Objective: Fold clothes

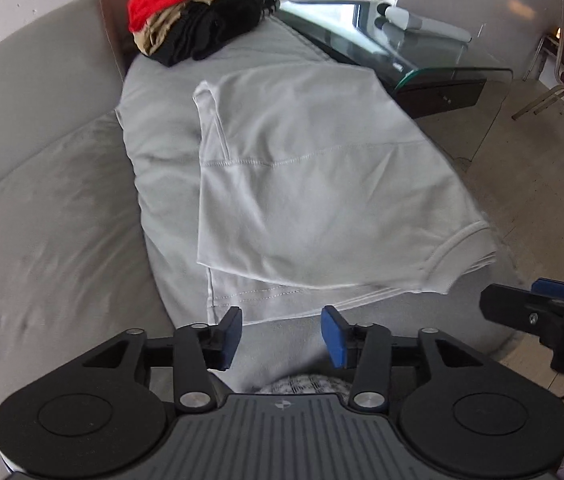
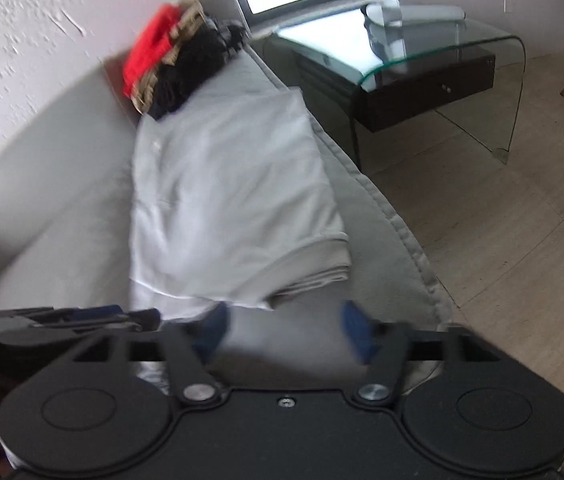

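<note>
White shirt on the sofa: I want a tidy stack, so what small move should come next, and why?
Probably reach for the near hem of the white shirt and fold it away again. It lies folded on the sofa cushion, and the left gripper and right gripper are both open and empty just short of it.

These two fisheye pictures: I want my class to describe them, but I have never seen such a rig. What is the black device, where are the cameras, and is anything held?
Each picture comes from a camera on a hand-held gripper, looking along its two blue-padded fingers. One shows the left gripper, the other the right gripper. Both are open and hold nothing. Ahead, a folded white shirt lies on a grey sofa. A pile of red, tan and black clothes sits at the far end, beside a glass side table.
</note>
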Available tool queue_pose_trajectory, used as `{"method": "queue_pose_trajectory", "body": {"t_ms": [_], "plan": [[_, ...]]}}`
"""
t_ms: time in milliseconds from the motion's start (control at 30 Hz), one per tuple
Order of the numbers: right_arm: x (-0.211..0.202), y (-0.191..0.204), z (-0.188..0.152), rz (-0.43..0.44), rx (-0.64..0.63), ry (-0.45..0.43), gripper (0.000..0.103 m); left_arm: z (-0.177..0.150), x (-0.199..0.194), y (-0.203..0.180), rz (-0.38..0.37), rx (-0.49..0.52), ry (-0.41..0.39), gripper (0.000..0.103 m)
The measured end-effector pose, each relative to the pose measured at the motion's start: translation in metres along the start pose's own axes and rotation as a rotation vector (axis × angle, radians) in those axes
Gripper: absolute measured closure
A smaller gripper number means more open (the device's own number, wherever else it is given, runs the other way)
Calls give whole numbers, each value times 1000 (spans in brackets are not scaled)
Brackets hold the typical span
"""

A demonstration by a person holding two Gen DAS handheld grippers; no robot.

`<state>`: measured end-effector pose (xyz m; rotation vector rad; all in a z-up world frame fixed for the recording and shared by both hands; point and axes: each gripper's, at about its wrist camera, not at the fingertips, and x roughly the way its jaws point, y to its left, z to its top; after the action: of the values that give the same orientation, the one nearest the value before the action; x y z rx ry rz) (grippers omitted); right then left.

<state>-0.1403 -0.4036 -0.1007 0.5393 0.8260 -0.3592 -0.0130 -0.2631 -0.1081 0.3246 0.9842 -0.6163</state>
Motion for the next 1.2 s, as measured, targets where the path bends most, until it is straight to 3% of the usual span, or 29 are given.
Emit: {"method": "queue_pose_trajectory", "body": {"t_ms": [167,400,767,900,1067,1200], "plan": [[-42,24,8,11,-25,-30,17,3,-47,1,-14,-26,-64,34],[-89,47,17,-37,-107,-84,0,3,-95,4,-28,-58,-151,24],[-112,66,15,-79,-197,-118,0,-5,-116,3,-1,-49,-183,19],[-112,65,12,-81,-191,-113,0,-6,-113,4,-10,-54,-176,11],[-111,63,12,-80,-186,-112,0,-7,-116,-1,49,-27,-202,5],[-112,60,13,-75,-172,-118,0,-6,-117,-2,46,-44,-204,1]]}}
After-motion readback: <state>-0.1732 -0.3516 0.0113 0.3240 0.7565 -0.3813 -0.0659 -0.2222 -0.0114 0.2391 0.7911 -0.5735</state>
